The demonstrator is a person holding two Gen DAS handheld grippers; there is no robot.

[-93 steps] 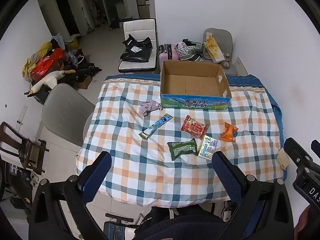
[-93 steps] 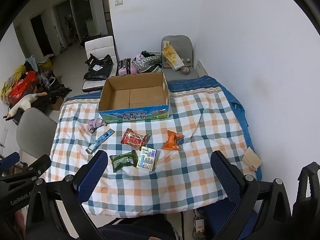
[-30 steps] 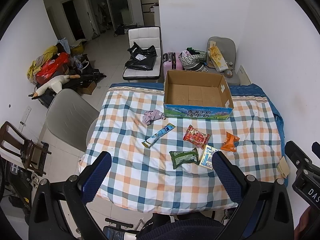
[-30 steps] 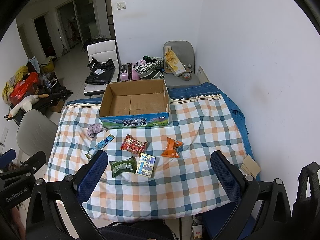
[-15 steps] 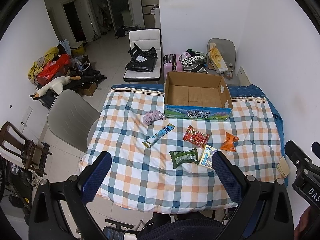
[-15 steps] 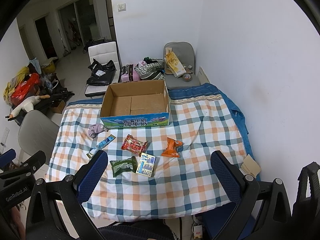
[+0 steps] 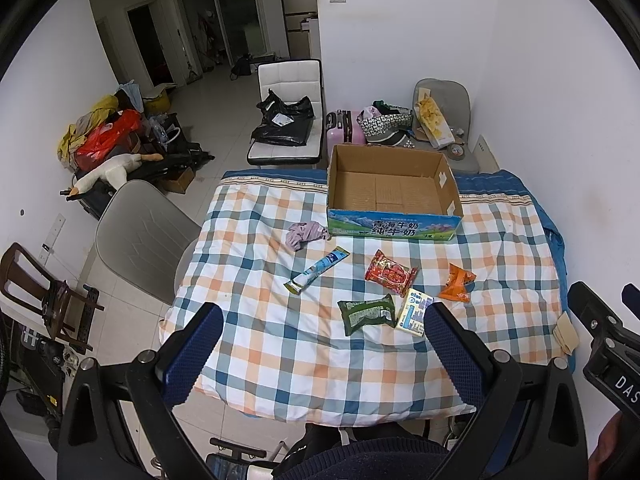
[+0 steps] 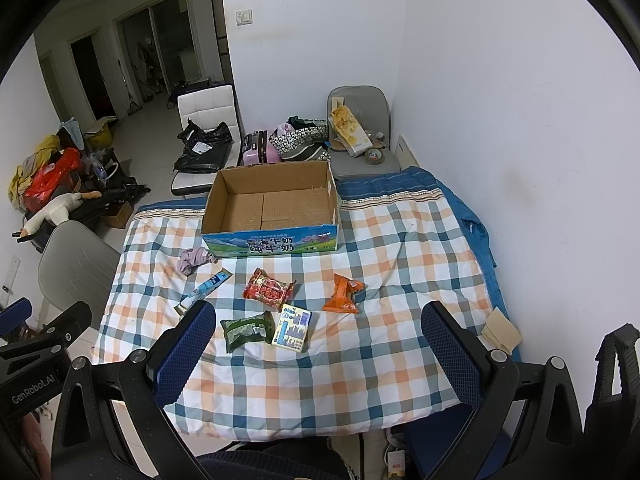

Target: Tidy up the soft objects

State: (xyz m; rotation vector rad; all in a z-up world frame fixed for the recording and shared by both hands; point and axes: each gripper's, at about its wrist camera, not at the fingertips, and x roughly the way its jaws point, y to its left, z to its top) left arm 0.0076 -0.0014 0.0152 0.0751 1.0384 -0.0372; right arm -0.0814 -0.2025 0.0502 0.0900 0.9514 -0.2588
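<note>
An empty cardboard box (image 7: 394,194) (image 8: 272,204) stands at the far side of a checked tablecloth (image 7: 280,344) (image 8: 400,344). In front of it lie a purple cloth (image 7: 303,233) (image 8: 194,260), a blue tube packet (image 7: 318,270) (image 8: 204,291), a red packet (image 7: 390,272) (image 8: 269,290), an orange packet (image 7: 456,282) (image 8: 343,293), a green packet (image 7: 366,313) (image 8: 245,330) and a small carton (image 7: 415,312) (image 8: 292,327). My left gripper (image 7: 318,354) and right gripper (image 8: 316,354) are both open and empty, held high above the near edge of the table.
A grey chair (image 7: 140,236) stands at the table's left side. A white chair with a black bag (image 7: 286,124), a pink suitcase (image 7: 344,128) and a grey chair with clutter (image 7: 440,120) stand behind the table. A white wall (image 8: 520,160) runs along the right.
Both grippers have risen and drawn back a little, so the table and its objects look smaller and farther. Nothing on the table has moved.
</note>
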